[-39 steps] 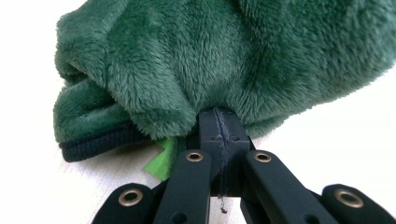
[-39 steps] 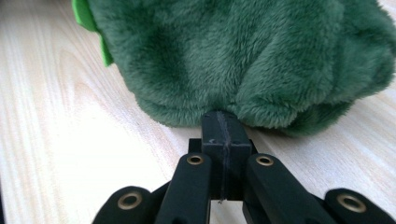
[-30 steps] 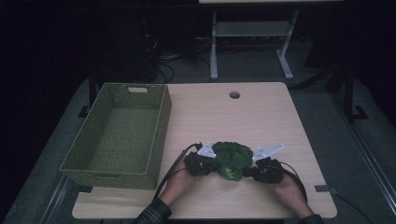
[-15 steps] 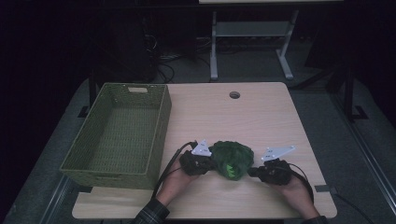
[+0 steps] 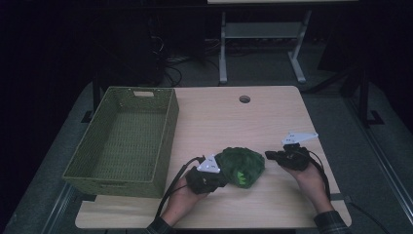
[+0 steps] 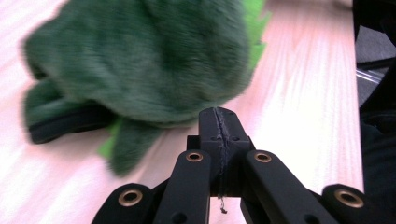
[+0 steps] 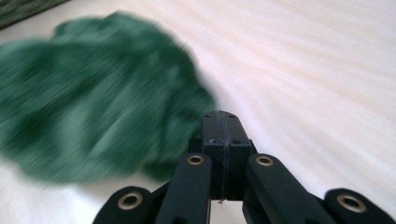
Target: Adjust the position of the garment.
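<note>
- The green plush (image 5: 241,166) lies on the desk (image 5: 234,122), near its front edge, between the two grippers.
- The left gripper (image 5: 217,178) sits just beside the plush on its left; in the left gripper view its fingers (image 6: 219,126) are clenched together with nothing between them, their tips at the fur (image 6: 140,65).
- The right gripper (image 5: 269,155) hangs a little apart from the plush on its right, fingers (image 7: 222,126) likewise pressed tight and empty; its own view shows the plush (image 7: 93,107) blurred, ahead and to the left.
- A green woven basket (image 5: 168,131) stands on the left part of the desk, near the plush; its right wall rises between the plush and its inside.
- A round cable hole (image 5: 244,99) sits near the far edge, well apart.
- Beyond the desk, a grey frame (image 5: 263,34) stands on the dark floor.
</note>
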The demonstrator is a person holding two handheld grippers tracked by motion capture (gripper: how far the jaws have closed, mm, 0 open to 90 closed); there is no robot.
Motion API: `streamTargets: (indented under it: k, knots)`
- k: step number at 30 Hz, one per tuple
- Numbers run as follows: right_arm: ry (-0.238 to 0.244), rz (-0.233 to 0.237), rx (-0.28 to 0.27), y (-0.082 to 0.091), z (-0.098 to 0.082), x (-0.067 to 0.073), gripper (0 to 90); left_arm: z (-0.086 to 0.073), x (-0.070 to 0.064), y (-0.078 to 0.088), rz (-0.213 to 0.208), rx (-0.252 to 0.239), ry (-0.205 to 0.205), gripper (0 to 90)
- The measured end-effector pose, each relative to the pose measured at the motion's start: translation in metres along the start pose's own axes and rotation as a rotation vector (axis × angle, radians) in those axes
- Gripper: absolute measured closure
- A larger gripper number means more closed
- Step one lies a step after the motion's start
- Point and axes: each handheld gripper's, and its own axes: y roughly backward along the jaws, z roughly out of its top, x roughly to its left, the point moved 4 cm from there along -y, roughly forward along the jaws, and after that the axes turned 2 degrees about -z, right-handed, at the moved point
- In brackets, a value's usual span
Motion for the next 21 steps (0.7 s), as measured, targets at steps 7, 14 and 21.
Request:
streamTargets:
  k: [7,14,21]
  knots:
    - [-0.024,-0.015,0.027,-0.033,0.013,-0.019,90.0,0.002,-0.005,-0.023,-0.021,0.028,-0.012,89.9]
    - [0.007,0.053,0.088,-0.051,0.008,-0.008,89.9,0.0,0.015,-0.029,0.022,0.051,0.008,89.8]
    - [0.027,0.079,0.102,-0.042,-0.001,0.005,90.0,-0.004,0.033,-0.022,0.072,0.067,0.016,89.8]
